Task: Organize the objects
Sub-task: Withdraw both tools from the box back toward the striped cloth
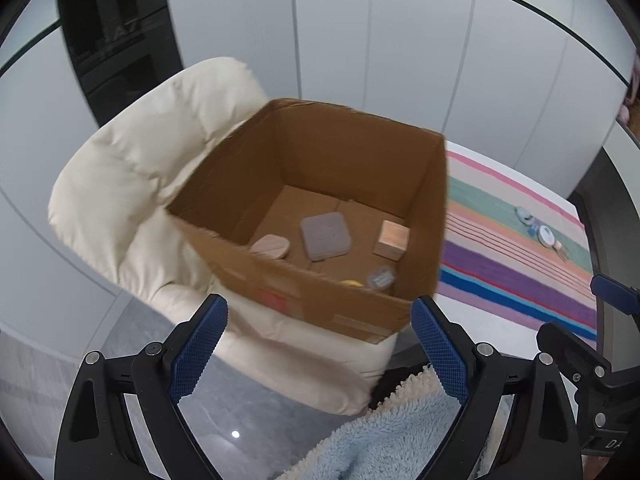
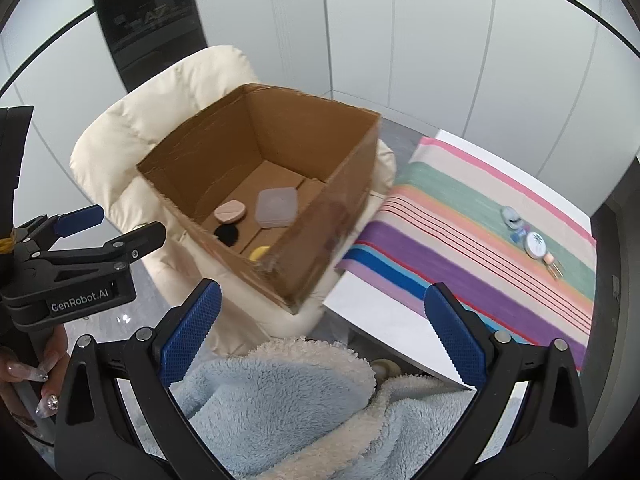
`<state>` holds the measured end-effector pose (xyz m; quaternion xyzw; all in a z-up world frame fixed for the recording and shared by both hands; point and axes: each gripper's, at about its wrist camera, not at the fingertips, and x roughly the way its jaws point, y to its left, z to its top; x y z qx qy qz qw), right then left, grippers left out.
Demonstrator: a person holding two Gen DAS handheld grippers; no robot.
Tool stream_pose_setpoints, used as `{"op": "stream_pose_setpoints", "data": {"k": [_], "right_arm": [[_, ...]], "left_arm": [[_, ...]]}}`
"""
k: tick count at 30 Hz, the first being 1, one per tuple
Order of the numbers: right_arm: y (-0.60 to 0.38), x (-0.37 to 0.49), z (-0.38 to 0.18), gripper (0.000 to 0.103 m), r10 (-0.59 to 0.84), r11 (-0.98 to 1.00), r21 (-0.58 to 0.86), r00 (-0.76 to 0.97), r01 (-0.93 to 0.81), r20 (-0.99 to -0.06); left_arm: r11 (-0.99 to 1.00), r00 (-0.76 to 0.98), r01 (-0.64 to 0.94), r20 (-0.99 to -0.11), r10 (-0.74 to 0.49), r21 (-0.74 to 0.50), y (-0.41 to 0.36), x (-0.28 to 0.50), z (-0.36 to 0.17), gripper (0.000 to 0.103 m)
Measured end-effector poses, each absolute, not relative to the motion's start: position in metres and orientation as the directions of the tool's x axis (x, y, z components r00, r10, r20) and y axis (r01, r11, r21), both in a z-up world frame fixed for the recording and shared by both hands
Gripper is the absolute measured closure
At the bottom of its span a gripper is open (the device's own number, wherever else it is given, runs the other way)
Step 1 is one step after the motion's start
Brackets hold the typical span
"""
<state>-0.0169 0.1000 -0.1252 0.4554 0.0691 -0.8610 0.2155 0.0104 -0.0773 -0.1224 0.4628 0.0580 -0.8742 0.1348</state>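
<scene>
An open cardboard box (image 1: 320, 296) (image 2: 320, 240) rests on a cream padded chair (image 1: 132, 168) (image 2: 120, 136). Inside it lie a grey flat case (image 1: 325, 235) (image 2: 277, 206), a pink oval pad (image 1: 271, 246) (image 2: 229, 211), a small peach carton (image 1: 393, 239), a yellow item (image 2: 258, 253) and a clear little jar (image 1: 381, 278). My left gripper (image 1: 320, 344) hangs open just before the box's near wall, nothing between its fingers. My right gripper (image 2: 324, 332) is open too, over a blue fleece, nothing held. The left gripper (image 2: 108, 224) also shows at the left of the right wrist view.
A striped cloth (image 1: 520, 264) (image 2: 480, 248) covers a white table (image 2: 380, 312) to the right of the chair; on it lie a round tin (image 2: 536, 245) and several small items (image 2: 514, 220). A blue fleece blanket (image 2: 280, 404) (image 1: 380, 440) lies below. A hand (image 2: 40, 368) grips the left handle.
</scene>
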Motion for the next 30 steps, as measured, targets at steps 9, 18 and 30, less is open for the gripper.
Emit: {"op": "stream_pose_setpoints", "data": {"k": [9,18,30], "right_arm": [[0.144,-0.018,-0.121,0.0,-0.274,-0.928,0.079,-0.522,0.365,-0.808],[0.209,-0.028,-0.13,0.0,-0.186,-0.97,0.064,-0.546,0.235,-0.817],[0.303,-0.037,-0.152,0.0,-0.092,-0.996,0.071,-0.527,0.061,-0.845]], "left_arm": [[-0.982,-0.526,0.188,-0.843,-0.114,0.015,-0.027,-0.02,-0.13,0.009],[-0.997,-0.526,0.073,-0.849,-0.059,0.024,0.03,-0.044,-0.134,0.009],[-0.999,-0.503,-0.054,-0.864,0.033,-0.007,0.103,-0.069,-0.14,0.009]]}}
